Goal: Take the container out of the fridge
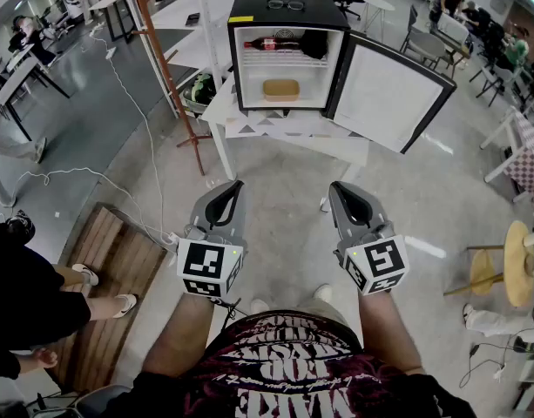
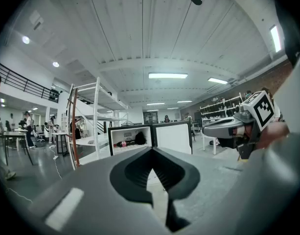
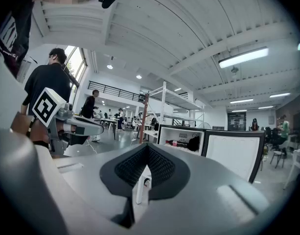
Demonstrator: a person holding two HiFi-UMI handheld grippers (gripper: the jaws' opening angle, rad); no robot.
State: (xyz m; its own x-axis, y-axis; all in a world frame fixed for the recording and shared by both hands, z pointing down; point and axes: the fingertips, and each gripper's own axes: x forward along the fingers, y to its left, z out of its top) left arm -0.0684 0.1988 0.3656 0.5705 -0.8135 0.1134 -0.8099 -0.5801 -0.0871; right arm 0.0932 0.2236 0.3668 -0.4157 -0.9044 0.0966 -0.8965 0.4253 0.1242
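Observation:
A small black fridge stands on a white table ahead of me, its door swung open to the right. A tan container sits on the fridge's lower shelf. My left gripper and right gripper are held side by side at waist height, well short of the table, both shut and empty. In the left gripper view the fridge shows beyond the shut left gripper. In the right gripper view the fridge lies past the shut right gripper. The jaws hide the container in both gripper views.
A cola bottle and a dark item lie on the upper shelf; glasses rest on the fridge top. An orange rack pole stands left of the table. A wooden board and a person's legs are at left, a round stool at right.

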